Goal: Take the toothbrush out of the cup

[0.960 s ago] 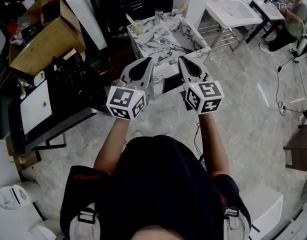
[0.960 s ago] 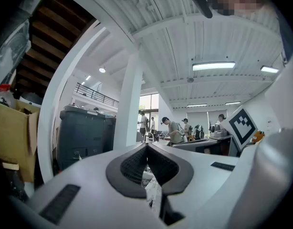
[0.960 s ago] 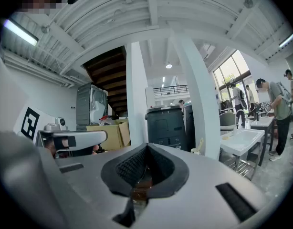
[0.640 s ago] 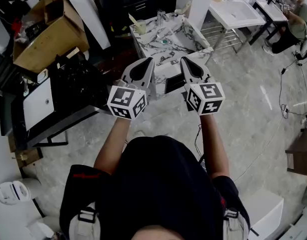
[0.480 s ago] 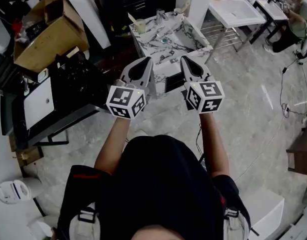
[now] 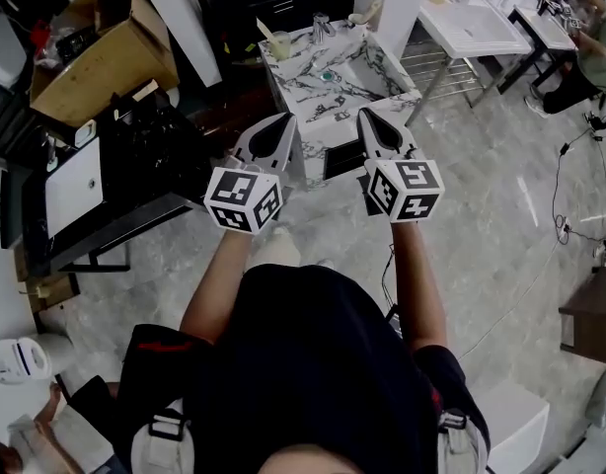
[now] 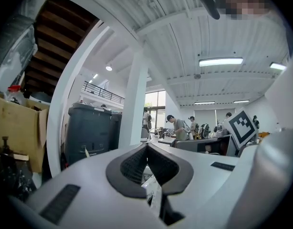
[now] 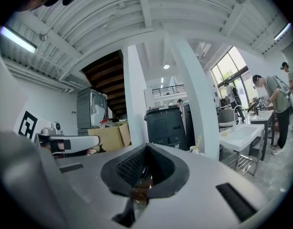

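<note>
Both tools are held out level, side by side. The left tool (image 6: 284, 121) is shut tight with nothing in it, and so is the right tool (image 6: 366, 117). Past them is a marble worktop (image 6: 390, 85) with a sink (image 6: 354, 63) in it. On its far left corner sits the cup (image 6: 280, 45). The toothbrush (image 6: 261, 31) stands in the cup and leans up and to the left. The cup is well apart from both tools, straight ahead of the left one, so that one looks nearer.
</note>
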